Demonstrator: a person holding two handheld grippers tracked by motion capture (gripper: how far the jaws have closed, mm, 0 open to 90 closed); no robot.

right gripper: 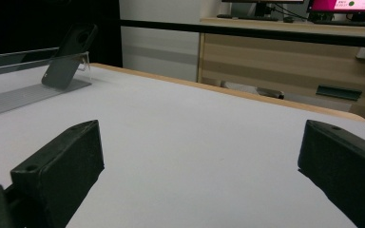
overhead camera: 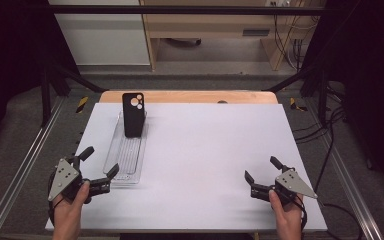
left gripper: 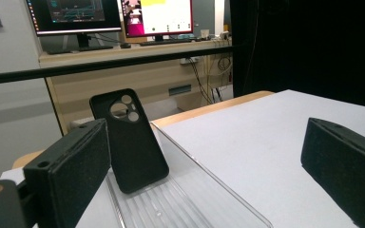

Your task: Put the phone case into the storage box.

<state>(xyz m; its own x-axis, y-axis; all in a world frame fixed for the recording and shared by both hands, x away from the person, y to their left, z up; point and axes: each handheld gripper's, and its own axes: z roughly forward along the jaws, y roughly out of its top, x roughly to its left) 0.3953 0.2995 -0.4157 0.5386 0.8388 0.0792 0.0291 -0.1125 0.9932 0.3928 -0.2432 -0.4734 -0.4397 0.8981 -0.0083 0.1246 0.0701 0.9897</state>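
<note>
**2 open grippers wait at the near edge; phone case stands in its tray**

The left gripper (overhead camera: pixel 99 169), held in the person's left hand (overhead camera: pixel 69 212), has its 2 black jaws spread wide with nothing between them. In the high view its nearer jaw tip sits just beside the near end of the clear ribbed plastic tray (overhead camera: pixel 125 155), apart from it as far as I can tell. The gripper points along the tray's length, which judging by the left gripper view puts the tray's channel and its load straight ahead, a sensible line for a reach.

The right gripper (overhead camera: pixel 261 168), in the right hand (overhead camera: pixel 286 215), is likewise spread wide and empty. It hovers over bare sheet near the front right, well apart from the tray, probably parked out of the way until a second grip is wanted.

The black soft-looking phone case with 3 round camera cut-outs (left gripper: pixel 128 140) stands at the tray's far end, tilted back against the tray's raised end wall, its foot caught in the ribs. That lean likely keeps it upright and leaves both long edges free for jaws to close on.

All of this rests on a white sheet over a wooden table (overhead camera: pixel 215 165).
</note>
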